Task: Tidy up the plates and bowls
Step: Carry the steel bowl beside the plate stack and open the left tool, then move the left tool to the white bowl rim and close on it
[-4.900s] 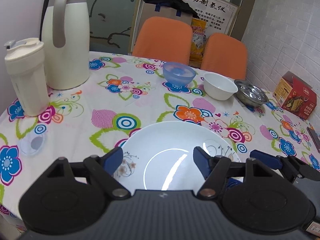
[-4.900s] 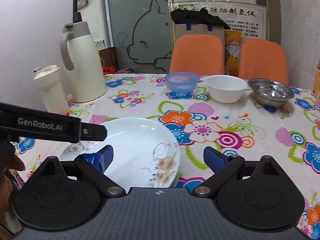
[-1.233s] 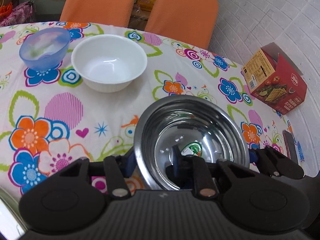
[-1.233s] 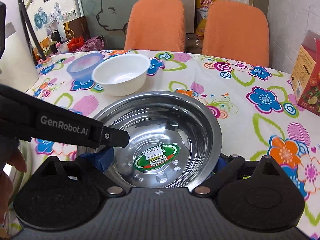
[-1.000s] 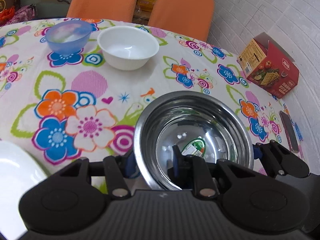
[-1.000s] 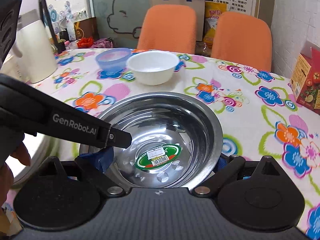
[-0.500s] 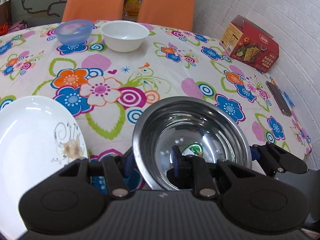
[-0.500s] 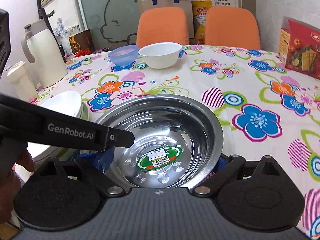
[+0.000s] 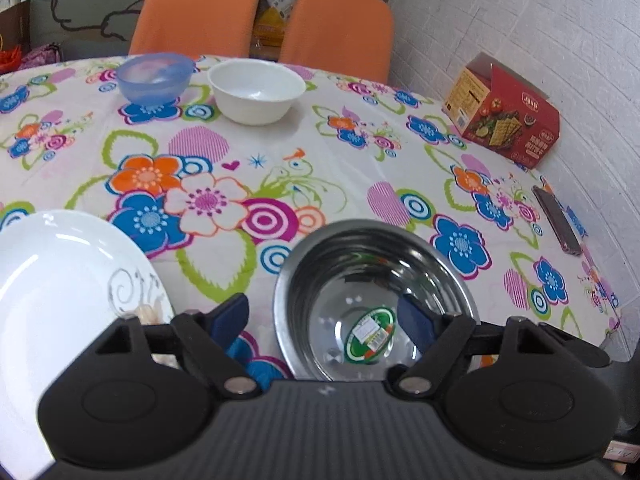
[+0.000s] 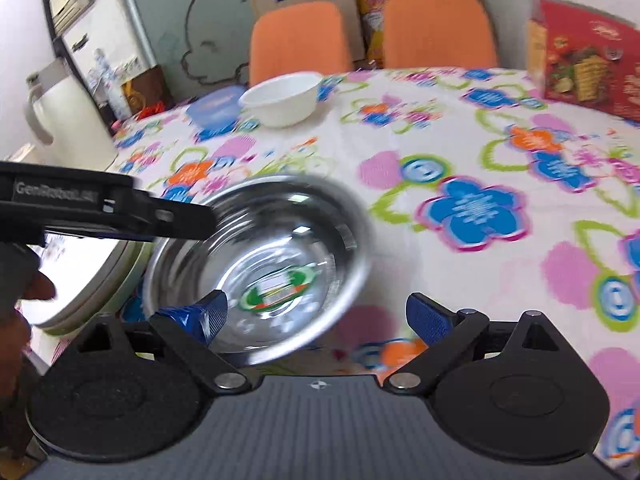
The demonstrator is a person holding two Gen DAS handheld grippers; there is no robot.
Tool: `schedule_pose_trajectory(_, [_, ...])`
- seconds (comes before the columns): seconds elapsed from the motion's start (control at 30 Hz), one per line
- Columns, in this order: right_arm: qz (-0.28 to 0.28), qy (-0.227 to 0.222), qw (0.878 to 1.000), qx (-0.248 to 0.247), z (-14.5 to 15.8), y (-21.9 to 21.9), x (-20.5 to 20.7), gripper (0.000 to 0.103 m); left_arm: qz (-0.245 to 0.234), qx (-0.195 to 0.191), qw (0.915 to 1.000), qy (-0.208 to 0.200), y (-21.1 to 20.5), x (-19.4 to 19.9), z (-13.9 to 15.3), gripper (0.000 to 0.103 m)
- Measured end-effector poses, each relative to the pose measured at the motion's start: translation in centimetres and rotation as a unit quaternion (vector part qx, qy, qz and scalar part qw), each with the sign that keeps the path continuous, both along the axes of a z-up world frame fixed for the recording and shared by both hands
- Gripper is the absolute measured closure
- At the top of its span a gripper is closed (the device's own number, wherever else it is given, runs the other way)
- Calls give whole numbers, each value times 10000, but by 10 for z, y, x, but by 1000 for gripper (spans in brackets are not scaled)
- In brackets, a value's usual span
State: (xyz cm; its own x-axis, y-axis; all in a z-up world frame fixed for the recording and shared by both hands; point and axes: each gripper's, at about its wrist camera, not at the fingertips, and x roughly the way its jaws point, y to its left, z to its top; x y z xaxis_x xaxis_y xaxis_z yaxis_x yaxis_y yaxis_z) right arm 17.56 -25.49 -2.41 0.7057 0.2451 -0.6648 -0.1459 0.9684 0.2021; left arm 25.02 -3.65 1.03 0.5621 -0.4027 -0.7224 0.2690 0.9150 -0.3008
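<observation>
A steel bowl (image 9: 376,300) with a green sticker inside rests on the flowered tablecloth, just right of a white plate (image 9: 60,288). My left gripper (image 9: 320,318) is open; one finger hangs inside the bowl, the other outside its left rim. In the blurred right wrist view the steel bowl (image 10: 260,264) lies ahead and to the left of my right gripper (image 10: 316,316), which is open and holds nothing. The left gripper's body (image 10: 100,212) reaches in above the plate (image 10: 88,272). A white bowl (image 9: 256,90) and a blue bowl (image 9: 154,76) stand side by side at the far side.
A red cracker box (image 9: 504,112) stands at the far right by the brick wall, and a phone (image 9: 558,220) lies near the table's right edge. Two orange chairs (image 9: 336,24) stand behind the table. A cream thermos jug (image 10: 60,116) is at the left.
Both grippers carried the steel bowl by its rim from the far side to a spot beside the plate. Both have now opened, and the right one is pulling away.
</observation>
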Motion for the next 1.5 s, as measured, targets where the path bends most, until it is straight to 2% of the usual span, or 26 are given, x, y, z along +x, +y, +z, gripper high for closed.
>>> schedule_pose_trajectory(0.1, [-335,-368,9987,62,24,-21,2,19,234,-202,9991,-306,19,9,24,13])
schedule_pose_trajectory(0.23, [-327,-646,9973,-92,48,-25,36,19,633,-266,9966,-462,40,38,45,13])
schedule_pose_trajectory(0.4, [14,-706,9974,-173,59,-10,93,19,975,-467,9940,-170,63,72,39,12])
schedule_pose_trajectory(0.57, [402,-605,9966,-382,60,16,153,19,1135,-586,9916,203,62,119,27,12])
schedule_pose_trajectory(0.77, [578,-522,9951,-609,50,35,222,19,1548,-565,9862,174,50,182,26,12])
schedule_pose_trajectory(1.0, [711,-292,9921,-996,19,52,281,19,1950,-690,9752,793,45,231,-4,12])
schedule_pose_trajectory(1.13, [1006,-156,9863,-1300,3,67,300,19,2091,-870,9675,1125,43,247,-17,14])
schedule_pose_trajectory(1.2, [1070,-138,9839,-1425,-3,73,305,19,2104,-793,9669,1209,39,254,-21,16])
schedule_pose_trajectory(1.33, [1183,-33,9852,-1242,-7,76,314,19,2124,-724,9665,1248,36,263,-26,19])
schedule_pose_trajectory(1.47, [1363,38,9846,-1098,-9,80,316,21,2052,-683,9680,1272,35,267,-28,26])
schedule_pose_trajectory(1.5, [1431,33,9837,-1092,-9,82,314,22,2014,-623,9694,1258,34,267,-27,32])
